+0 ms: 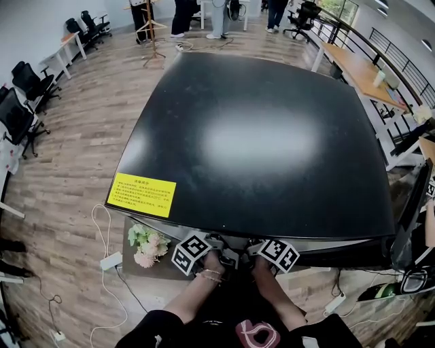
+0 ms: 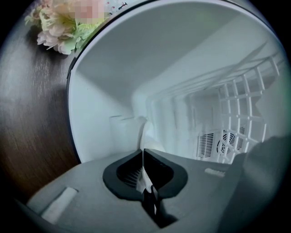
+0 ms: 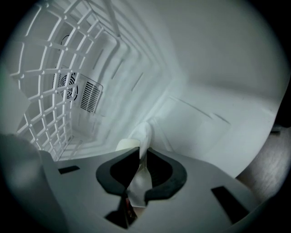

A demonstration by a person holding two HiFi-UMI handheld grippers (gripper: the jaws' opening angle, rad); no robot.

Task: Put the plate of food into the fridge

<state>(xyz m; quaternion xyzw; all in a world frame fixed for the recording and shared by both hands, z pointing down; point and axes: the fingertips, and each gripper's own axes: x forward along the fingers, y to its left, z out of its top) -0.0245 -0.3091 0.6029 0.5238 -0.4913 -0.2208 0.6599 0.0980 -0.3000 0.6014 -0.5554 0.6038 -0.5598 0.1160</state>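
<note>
Black fridge top [image 1: 258,143] hides the plate [image 3: 144,134] that both gripper views show.

Yellow sticker [image 1: 141,194] on the fridge [image 1: 258,136] top — print unreadable.

I'm working in an open-plan office. There's a wood-plank floor [image 1: 81,170], with black swivel chairs [image 1: 27,81] at desks along the left wall. A long wooden desk [image 1: 357,68] runs by a railing [image 1: 401,58] on the right, and people [image 1: 183,13] stand at the far end. A power strip [image 1: 111,261] and cables lie on the floor. The fridge [image 1: 258,143] stands out in the open among them.
</note>
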